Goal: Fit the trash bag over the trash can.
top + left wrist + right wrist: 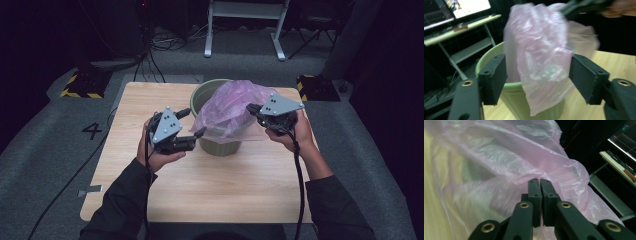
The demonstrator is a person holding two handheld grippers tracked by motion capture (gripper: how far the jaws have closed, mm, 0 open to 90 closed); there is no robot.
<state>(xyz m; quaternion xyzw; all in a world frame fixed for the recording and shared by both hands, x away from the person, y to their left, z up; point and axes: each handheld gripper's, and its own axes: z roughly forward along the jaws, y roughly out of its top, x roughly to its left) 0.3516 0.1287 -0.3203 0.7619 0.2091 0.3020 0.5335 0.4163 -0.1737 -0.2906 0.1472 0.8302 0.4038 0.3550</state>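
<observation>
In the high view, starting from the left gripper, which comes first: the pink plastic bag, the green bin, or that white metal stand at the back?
1. Green bin: beside the left gripper.
2. Pink plastic bag: draped over the bin; too close to call against it.
3. White metal stand: on the floor behind the table.

The pink bag [231, 107] drapes over the green bin [220, 145] and hides most of its rim and its whole inside from me in the high view. Through my left tool's view the bag [541, 57] is smeared with blur, and the bin [514, 100] runs off the bottom edge. Along my right tool [540, 182] I cannot tell whether any film is pinched between the pads; the bag [499, 165] blocks the tabletop beyond, and its folds are soft with blur at left.
</observation>
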